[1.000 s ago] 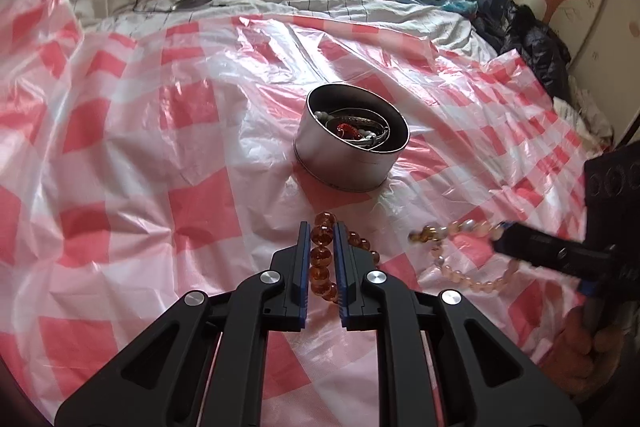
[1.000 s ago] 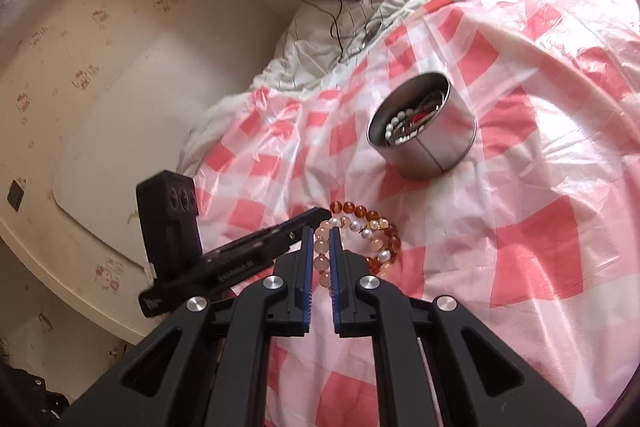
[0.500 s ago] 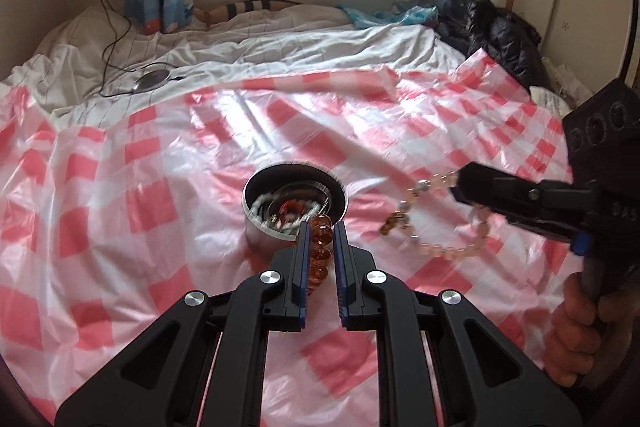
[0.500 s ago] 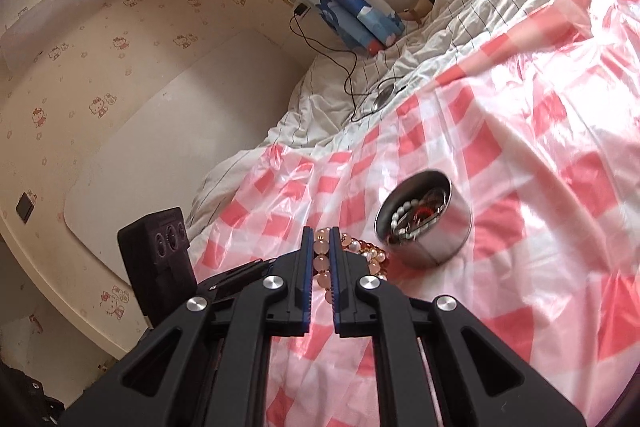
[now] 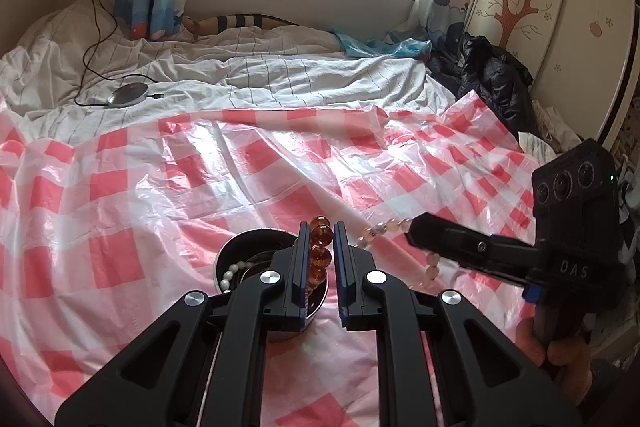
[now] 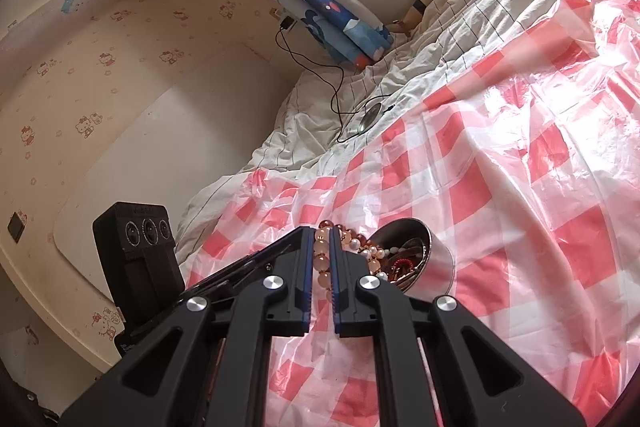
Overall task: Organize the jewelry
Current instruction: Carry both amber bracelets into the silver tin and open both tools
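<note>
The left gripper (image 5: 321,233) has its fingers pressed on the amber bracelet (image 5: 320,247), approx. three brown-orange beads showing between the pads, the rest hanging down behind the fingers toward the metal tin (image 5: 236,259). The right gripper (image 6: 321,239) has its fingers pinching the pale pink bracelet (image 6: 322,259), w/ a loop of it hanging free at 3 o'clock of the left fingers in the left wrist view (image 5: 430,269). Both bracelets are in the air, above or just beside the tin, not lying on the checked plastic sheet (image 5: 160,187) which covers the bed.

Handling, as I judge it: each bracelet is light, a string of hard round beads on a cord, so it is floppy and takes no shape of its own. The beads are smooth and can roll or slip out between flat pads, so better to hold across the cord w/ one bead seated between the fingers, as is done now. The free loop swings, so it may catch the tin rim when going in. The tin is stiff and probably light, on a soft bed and slippery plastic, so it may tip or slide if pushed.

Count: 2 grippers, 2 held bracelets (1 amber, 1 pale pink), 1 tin. Inside the tin (image 6: 416,259) several pieces lie mixed: white pearl beads, sth. red, metal rings; exact no. I cannot tell.
</note>
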Motion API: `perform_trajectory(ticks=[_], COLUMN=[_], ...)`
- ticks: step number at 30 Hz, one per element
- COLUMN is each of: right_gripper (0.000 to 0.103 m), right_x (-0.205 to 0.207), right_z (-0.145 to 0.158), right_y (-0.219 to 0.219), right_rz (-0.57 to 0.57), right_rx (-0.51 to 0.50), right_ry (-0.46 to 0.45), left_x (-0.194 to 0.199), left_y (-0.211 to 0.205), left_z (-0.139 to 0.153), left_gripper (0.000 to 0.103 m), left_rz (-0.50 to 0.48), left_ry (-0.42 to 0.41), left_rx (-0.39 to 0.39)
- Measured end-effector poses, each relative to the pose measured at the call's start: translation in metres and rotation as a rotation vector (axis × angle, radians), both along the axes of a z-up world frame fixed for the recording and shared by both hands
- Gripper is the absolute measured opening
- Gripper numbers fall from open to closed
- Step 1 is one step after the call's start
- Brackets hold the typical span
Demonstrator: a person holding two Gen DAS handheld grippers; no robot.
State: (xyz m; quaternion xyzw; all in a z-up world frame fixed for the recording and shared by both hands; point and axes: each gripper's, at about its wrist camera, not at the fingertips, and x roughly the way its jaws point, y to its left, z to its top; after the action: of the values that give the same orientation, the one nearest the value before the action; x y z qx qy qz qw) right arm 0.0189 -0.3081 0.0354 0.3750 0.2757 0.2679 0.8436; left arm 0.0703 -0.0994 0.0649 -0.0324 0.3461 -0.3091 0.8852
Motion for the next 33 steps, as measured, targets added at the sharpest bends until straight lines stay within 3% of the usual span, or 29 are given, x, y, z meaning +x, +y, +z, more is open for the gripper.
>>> perform_trajectory(ticks=[3, 6, 8, 10, 12, 14, 18, 19, 20, 22, 26, 29, 31, 33], right_gripper=[0.008, 0.008, 0.008, 0.008, 0.008, 0.008, 0.009, 0.009, 0.011, 0.032, 0.035, 0.038, 0.048, 0.051], right_x=[0.007, 0.014, 0.02, 0.025, 0.03, 0.034, 0.047, 0.051, 0.055, 0.058, 0.051, 0.045, 0.045, 0.044], right_z=[-0.002, -0.005, -0.008, -0.011, -0.014, -0.015, -0.022, -0.024, -0.026, -0.034, -0.03, -0.025, -0.023, -0.021], right_y=[0.001, 0.005, 0.008, 0.012, 0.017, 0.022, 0.033, 0.037, 0.041, 0.04, 0.028, 0.027, 0.031, 0.037], right_rz=[0.002, 0.002, 0.003, 0.009, 0.017, 0.025, 0.089, 0.072, 0.033, -0.02, -0.087, -0.11, -0.114, -0.115], right_rx=[-0.011, -0.035, -0.046, -0.054, -0.062, -0.064, -0.006, -0.06, -0.157, -0.241, -0.249, -0.28, -0.31, -0.344], right_ry=[0.009, 0.019, 0.029, 0.037, 0.043, 0.047, 0.059, 0.086, 0.124, 0.177, 0.166, 0.151, 0.15, 0.144], left_x=[0.012, 0.027, 0.035, 0.034, 0.03, 0.026, 0.024, 0.024, 0.023, 0.022, 0.017, 0.011, 0.007, 0.003], left_y=[-0.005, -0.01, -0.002, 0.007, 0.018, 0.027, 0.042, 0.046, 0.049, 0.052, 0.049, 0.045, 0.043, 0.041], left_z=[-0.011, -0.039, -0.054, -0.05, -0.041, -0.033, -0.027, -0.026, -0.026, -0.026, -0.027, -0.029, -0.03, -0.03], left_gripper=[0.011, 0.011, 0.011, 0.013, 0.03, 0.036, 0.037, 0.038, 0.039, 0.042, 0.046, 0.056, 0.058, 0.059], left_rz=[0.031, 0.104, 0.147, 0.172, 0.19, 0.206, 0.219, 0.222, 0.225, 0.23, 0.227, 0.234, 0.237, 0.237], left_ry=[0.018, 0.072, 0.134, 0.132, 0.104, 0.085, 0.096, 0.1, 0.101, 0.101, 0.087, 0.067, 0.053, 0.04], left_rx=[0.018, 0.167, 0.201, 0.184, 0.16, 0.135, 0.097, 0.094, 0.096, 0.106, 0.139, 0.182, 0.211, 0.234])
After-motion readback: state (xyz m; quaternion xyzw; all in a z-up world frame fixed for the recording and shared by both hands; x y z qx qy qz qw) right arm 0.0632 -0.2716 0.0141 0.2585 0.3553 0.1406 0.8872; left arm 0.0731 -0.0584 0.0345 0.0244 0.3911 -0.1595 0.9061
